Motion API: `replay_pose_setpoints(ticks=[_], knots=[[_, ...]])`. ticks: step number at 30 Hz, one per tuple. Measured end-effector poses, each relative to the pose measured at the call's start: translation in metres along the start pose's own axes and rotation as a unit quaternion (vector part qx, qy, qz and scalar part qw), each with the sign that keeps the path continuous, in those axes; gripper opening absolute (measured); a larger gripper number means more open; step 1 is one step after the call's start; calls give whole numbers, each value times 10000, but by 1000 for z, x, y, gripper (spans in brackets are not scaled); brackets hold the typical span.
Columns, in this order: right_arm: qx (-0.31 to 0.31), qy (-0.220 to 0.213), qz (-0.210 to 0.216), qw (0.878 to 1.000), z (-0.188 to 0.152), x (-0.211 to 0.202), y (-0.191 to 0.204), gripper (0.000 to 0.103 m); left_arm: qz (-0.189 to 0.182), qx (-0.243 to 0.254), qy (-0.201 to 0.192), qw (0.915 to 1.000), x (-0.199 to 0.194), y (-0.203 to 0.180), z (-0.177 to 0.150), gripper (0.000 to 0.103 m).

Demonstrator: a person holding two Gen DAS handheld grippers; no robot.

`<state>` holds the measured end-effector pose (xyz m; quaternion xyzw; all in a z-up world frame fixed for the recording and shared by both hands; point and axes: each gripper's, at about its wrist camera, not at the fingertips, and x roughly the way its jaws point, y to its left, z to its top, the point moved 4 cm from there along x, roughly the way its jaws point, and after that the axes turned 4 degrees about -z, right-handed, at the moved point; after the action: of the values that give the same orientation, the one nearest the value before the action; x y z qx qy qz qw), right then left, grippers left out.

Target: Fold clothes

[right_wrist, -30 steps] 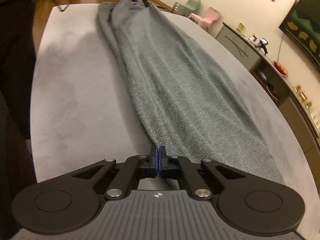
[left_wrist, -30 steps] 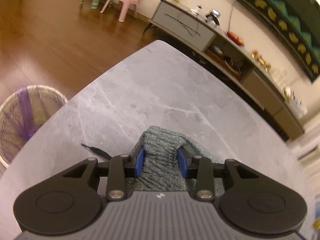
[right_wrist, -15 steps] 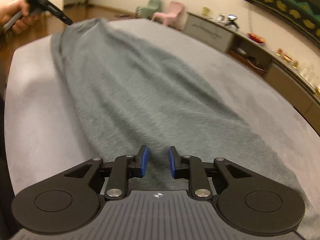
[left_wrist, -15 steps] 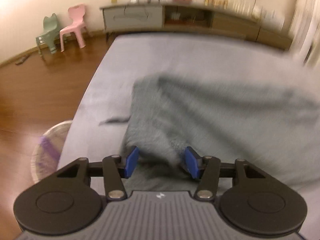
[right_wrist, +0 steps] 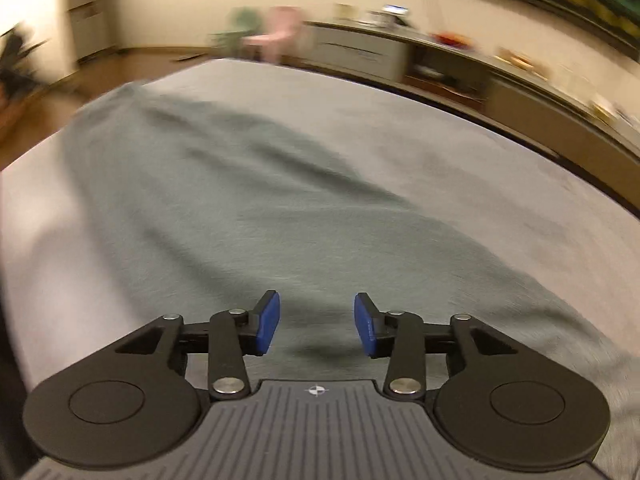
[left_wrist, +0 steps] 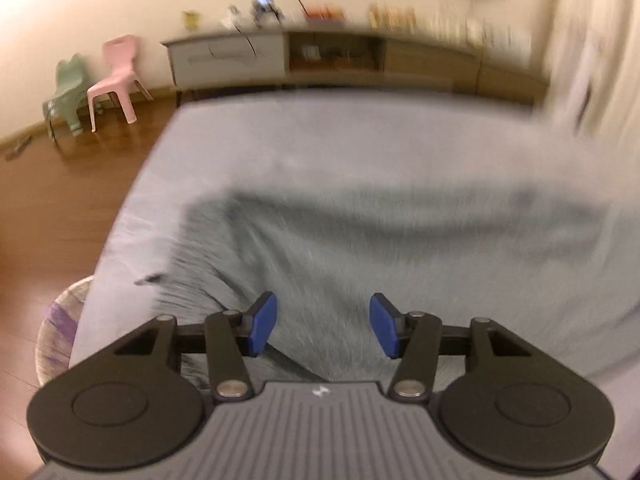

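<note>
A long grey knit garment (left_wrist: pixel 380 248) lies spread flat across the grey table (left_wrist: pixel 340 140); both views are blurred by motion. My left gripper (left_wrist: pixel 323 328) hovers over one end of it, open, blue pads apart, with no cloth pinched between them. In the right wrist view the garment (right_wrist: pixel 240 200) stretches away to the far left. My right gripper (right_wrist: pixel 316 326) hangs above its near end. Its jaws are opening and nothing is gripped between them.
A woven basket (left_wrist: pixel 60 320) stands on the wooden floor beside the table's left edge. A small dark object (left_wrist: pixel 148 279) lies on the table by the garment. A pink chair (left_wrist: pixel 116 76), a green chair (left_wrist: pixel 68 84) and a long sideboard (left_wrist: pixel 320 56) line the far wall.
Both grippers have let go of the garment's ends and spread their jaws. Both views have rolled and swung across the table, and the garment now lies flat.
</note>
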<state>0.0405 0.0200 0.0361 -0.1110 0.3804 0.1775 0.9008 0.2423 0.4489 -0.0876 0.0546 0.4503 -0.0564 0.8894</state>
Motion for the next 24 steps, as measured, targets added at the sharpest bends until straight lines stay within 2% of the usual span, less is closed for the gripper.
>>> replay_pose_setpoints(ticks=[3, 4, 5, 6, 7, 9, 11, 12, 13, 14, 15, 17, 20, 21, 22, 24], knots=[[45, 544, -433, 9976, -20, 12, -20, 44, 552, 149, 383, 9976, 29, 8, -3, 55], [67, 678, -422, 9968, -30, 11, -27, 49, 686, 51, 408, 9968, 30, 14, -2, 53], [108, 756, -494, 9959, -37, 4, -36, 50, 871, -9, 481, 9950, 32, 19, -1, 34], [126, 818, -630, 9946, -45, -5, -44, 51, 1055, -70, 553, 9929, 33, 25, 1, 25], [145, 879, -767, 9931, -54, -14, -53, 59, 1194, -96, 602, 9910, 34, 26, 2, 25], [225, 1001, -1069, 9890, -70, -28, -69, 59, 1375, -21, 496, 9893, 30, 11, 13, 26], [391, 1071, -1375, 9839, -82, -42, -83, 59, 1302, 144, 84, 9913, 20, -19, 31, 31], [502, 1001, -1496, 9824, -85, -49, -88, 59, 1105, 196, -134, 9936, 17, -38, 41, 34], [668, 869, -1607, 9809, -86, -58, -94, 59, 704, 274, -343, 9966, 18, -63, 51, 36], [846, 780, -1698, 9787, -87, -64, -102, 60, 286, 414, -476, 9976, 24, -90, 59, 42], [1023, 690, -1788, 9761, -88, -70, -111, 61, -48, 537, -509, 9972, 34, -114, 64, 49], [1364, 596, -2001, 9684, -92, -78, -130, 61, -490, 706, -307, 9958, 62, -153, 74, 50], [1800, 710, -2279, 9543, -108, -80, -160, 61, -399, 708, 7, 9967, 102, -172, 81, 50], [1900, 802, -2318, 9506, -117, -80, -169, 61, -327, 640, 53, 9974, 111, -170, 82, 58], [1983, 905, -2342, 9475, -128, -78, -178, 61, -293, 516, 44, 9982, 116, -165, 83, 61], [2002, 914, -2349, 9468, -141, -72, -190, 66, -202, 339, 15, 9992, 125, -153, 88, 65]])
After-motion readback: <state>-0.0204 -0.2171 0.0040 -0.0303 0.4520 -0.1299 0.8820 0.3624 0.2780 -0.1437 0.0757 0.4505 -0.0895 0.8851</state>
